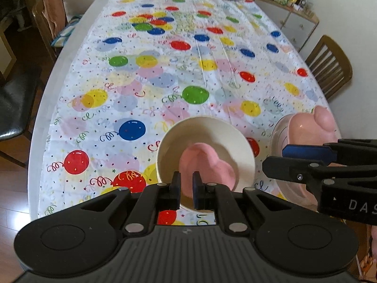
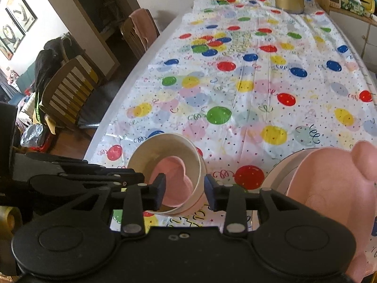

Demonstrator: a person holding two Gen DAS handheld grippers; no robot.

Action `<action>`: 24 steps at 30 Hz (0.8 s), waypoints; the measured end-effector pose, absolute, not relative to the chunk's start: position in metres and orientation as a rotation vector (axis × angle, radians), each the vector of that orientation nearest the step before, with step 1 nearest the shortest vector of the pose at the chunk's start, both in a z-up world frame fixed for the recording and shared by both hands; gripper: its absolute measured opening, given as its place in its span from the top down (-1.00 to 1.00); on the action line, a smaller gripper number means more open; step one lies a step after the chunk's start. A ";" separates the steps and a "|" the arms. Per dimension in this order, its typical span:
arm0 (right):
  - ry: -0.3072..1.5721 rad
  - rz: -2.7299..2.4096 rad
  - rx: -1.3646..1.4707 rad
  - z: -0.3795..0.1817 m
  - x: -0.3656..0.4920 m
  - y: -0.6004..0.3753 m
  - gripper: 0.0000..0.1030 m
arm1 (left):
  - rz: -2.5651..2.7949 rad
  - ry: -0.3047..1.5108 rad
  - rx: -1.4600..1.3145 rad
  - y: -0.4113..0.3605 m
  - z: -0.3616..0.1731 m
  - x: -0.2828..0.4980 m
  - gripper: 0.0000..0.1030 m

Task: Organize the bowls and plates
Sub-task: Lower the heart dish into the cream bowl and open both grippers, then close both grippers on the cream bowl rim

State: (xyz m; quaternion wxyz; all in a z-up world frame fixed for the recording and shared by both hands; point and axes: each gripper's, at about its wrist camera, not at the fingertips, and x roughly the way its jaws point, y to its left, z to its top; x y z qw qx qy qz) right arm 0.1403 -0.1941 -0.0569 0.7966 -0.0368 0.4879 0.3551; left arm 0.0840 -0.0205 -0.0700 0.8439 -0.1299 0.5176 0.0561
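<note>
Left wrist view: the left tool (image 1: pixel 186 186) hangs nearly pressed together and empty over a cream bowl (image 1: pixel 245 151) near the table's (image 1: pixel 41 108) near edge, a pink heart dish (image 1: pixel 208 165) already nested inside. The right tool (image 2: pixel 185 192) is spread, holding nothing; beside it, nearer the right edge, a pink bear-shaped bowl (image 2: pixel 334 184) sits on a plate (image 2: pixel 280 167), seemingly the last stack left to gather.

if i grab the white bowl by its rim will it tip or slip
The white bowl looks glossy, so its rim may slip in a pinch. Its tall sides and the pink heart dish loose inside suggest it could tilt and let the dish slide. It is probably ceramic, so likely fragile.
</note>
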 end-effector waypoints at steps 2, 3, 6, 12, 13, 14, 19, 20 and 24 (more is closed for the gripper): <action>1.032 0.770 -0.076 -0.053 0.137 -0.198 0.25 | 0.122 1.072 -0.284 -0.021 -0.066 0.080 0.82; 1.024 0.774 -0.076 -0.051 0.135 -0.199 0.20 | 0.122 1.064 -0.287 -0.021 -0.064 0.077 0.82; 0.993 0.778 -0.080 -0.045 0.131 -0.205 0.04 | 0.124 1.039 -0.297 -0.022 -0.059 0.071 0.82; 0.951 0.782 -0.071 -0.036 0.124 -0.214 -0.25 | 0.126 1.008 -0.317 -0.021 -0.052 0.061 0.67; 0.949 0.785 -0.068 -0.035 0.123 -0.215 -0.31 | 0.127 1.002 -0.318 -0.020 -0.052 0.059 0.62; 0.947 0.786 -0.066 -0.034 0.123 -0.216 -0.36 | 0.127 0.998 -0.320 -0.020 -0.051 0.058 0.49; 0.917 0.776 -0.077 -0.031 0.118 -0.216 -0.69 | 0.141 0.956 -0.325 -0.013 -0.047 0.053 -0.37; 0.911 0.767 -0.075 -0.031 0.119 -0.216 -0.75 | 0.139 0.953 -0.326 -0.011 -0.047 0.053 -0.38; 0.899 0.723 -0.052 -0.034 0.122 -0.216 -0.96 | 0.136 0.951 -0.312 -0.004 -0.051 0.054 -0.40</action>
